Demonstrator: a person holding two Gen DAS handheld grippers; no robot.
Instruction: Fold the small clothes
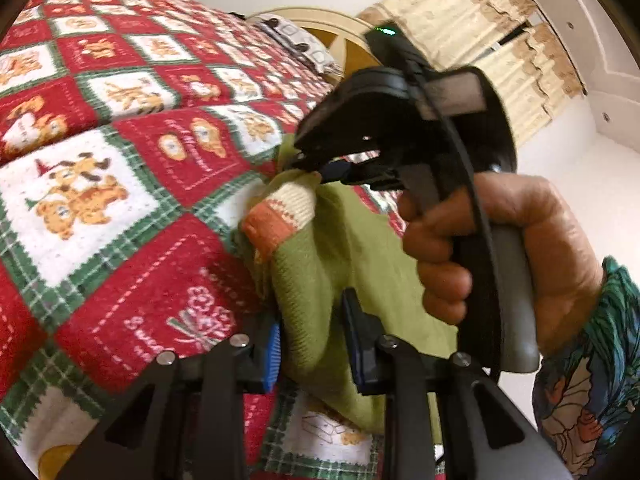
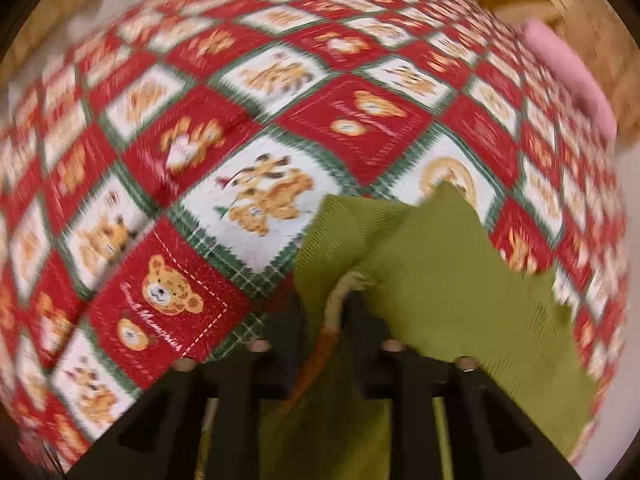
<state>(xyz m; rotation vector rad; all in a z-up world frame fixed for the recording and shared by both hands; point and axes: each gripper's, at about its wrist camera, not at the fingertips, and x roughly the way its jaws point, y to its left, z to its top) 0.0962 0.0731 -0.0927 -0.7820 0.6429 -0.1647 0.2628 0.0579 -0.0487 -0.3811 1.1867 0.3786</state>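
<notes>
A small green knitted sweater (image 1: 320, 264) with a cream and orange cuff (image 1: 276, 216) hangs above the bed between both grippers. My left gripper (image 1: 314, 340) is shut on the sweater's green fabric at the bottom of the left wrist view. My right gripper (image 1: 320, 168), held by a hand (image 1: 500, 248), is shut on the sweater near the cuff. In the blurred right wrist view the right gripper (image 2: 324, 320) pinches a cream edge of the green sweater (image 2: 448, 280), which drapes to the right.
A red, white and green quilt with bear pictures (image 1: 120, 160) covers the bed below. A patterned pillow (image 1: 304, 46) and a headboard (image 1: 340, 40) lie at the far end. A pink cloth (image 2: 568, 88) lies at the bed's right edge. Curtains (image 1: 500, 40) hang behind.
</notes>
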